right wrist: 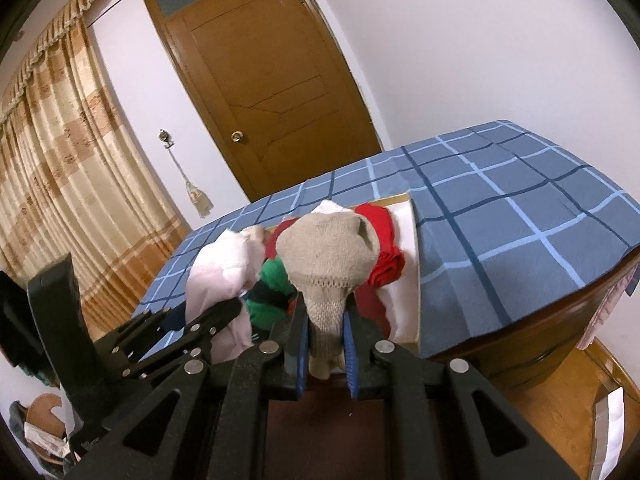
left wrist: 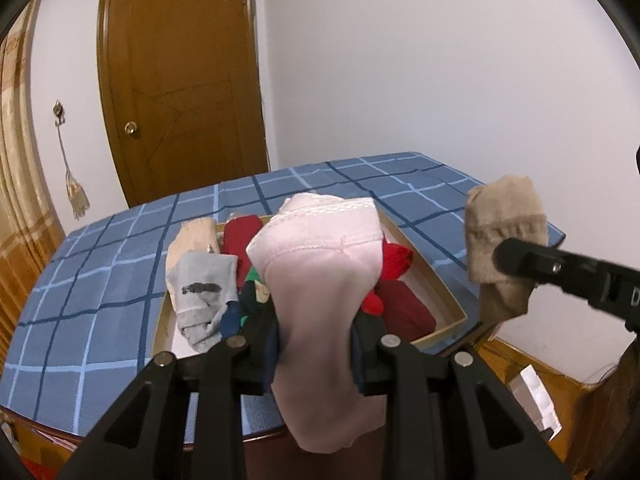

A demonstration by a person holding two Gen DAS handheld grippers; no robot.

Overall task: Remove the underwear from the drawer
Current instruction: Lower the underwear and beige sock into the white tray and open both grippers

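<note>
A: We see a white-walled room with a brown wooden door (left wrist: 180, 80), a beige patterned curtain (right wrist: 60, 160), and a table under a blue checked cloth (left wrist: 100, 280).

B: On that cloth we find a shallow cardboard drawer tray (left wrist: 436, 280) holding folded clothes: red pieces (left wrist: 400, 304), a grey one with a dark print (left wrist: 204, 292), a cream one (left wrist: 192, 236) and something green (right wrist: 272, 280).

A: We have the pale pink folded underwear (left wrist: 320, 300) clamped between the jaws of the left gripper (left wrist: 316, 340), lifted above the tray, its lower end hanging down past the fingers.

B: And we see the right gripper (right wrist: 326, 344) closed tight on a beige knitted garment (right wrist: 328, 256), its blue pads (right wrist: 350, 344) pressing both sides; it too is raised clear of the tray.

A: From the left camera we see that beige piece off to the right, beyond the tray's edge, well apart from the pink one.
</note>
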